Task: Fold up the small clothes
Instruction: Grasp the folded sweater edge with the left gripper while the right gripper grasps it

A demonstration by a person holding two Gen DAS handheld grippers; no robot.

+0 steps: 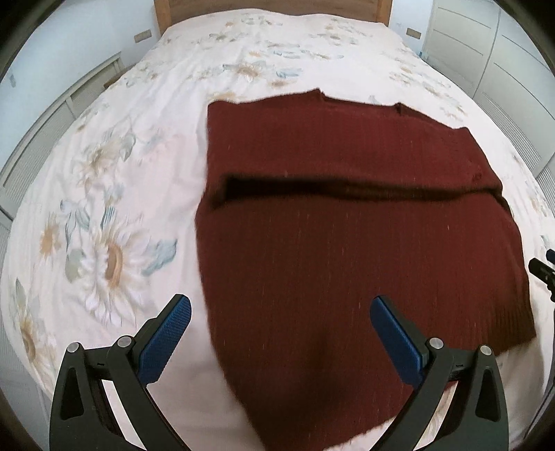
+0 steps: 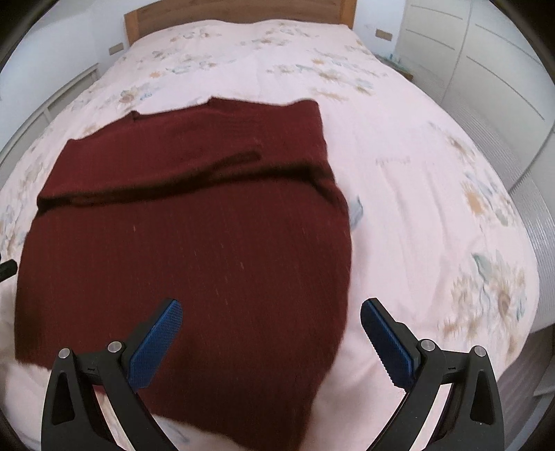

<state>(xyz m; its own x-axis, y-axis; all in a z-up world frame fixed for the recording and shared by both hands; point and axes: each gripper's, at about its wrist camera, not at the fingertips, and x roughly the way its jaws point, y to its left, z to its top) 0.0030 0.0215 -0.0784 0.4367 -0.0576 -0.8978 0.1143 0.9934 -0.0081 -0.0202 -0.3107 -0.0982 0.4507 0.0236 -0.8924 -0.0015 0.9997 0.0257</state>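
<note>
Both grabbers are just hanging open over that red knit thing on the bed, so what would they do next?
Probably lower both and pinch the near hem of the dark red knitted garment: the left hand-held gripper and right hand-held gripper hover open over its near corners, holding nothing.

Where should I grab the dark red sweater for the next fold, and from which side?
Take the dark red sweater by its two near hem corners, coming from the foot of the bed. The left gripper and right gripper, both open, already sit near those corners. The near panel lies flat, so folding it away toward the headboard probably suits.
</note>
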